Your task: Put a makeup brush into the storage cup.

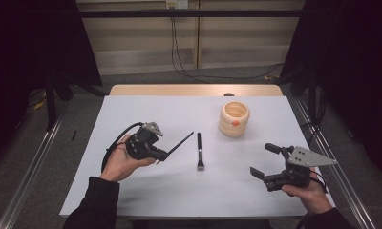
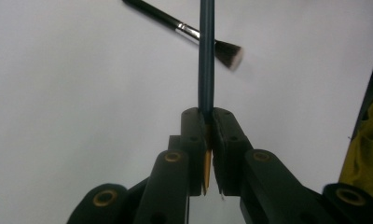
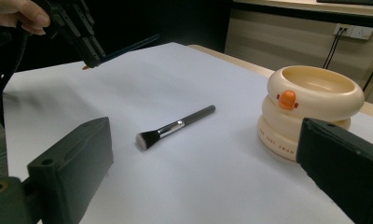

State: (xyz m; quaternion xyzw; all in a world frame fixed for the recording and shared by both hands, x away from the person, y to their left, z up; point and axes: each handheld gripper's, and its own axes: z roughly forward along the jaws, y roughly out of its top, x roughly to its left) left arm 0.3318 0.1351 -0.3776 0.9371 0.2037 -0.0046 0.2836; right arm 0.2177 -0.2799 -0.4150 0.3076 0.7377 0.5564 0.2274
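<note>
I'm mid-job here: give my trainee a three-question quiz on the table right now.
1. True or false: the left claw is shut on a thin dark pencil.
2. What lies flat on the table between the two claws?
3. The right claw is: A) open, holding nothing B) shut on the brush C) inside the holder.

Key: 1 true. 2 the makeup brush. 3 A; the cream duck-faced holder stands apart from it.
</note>
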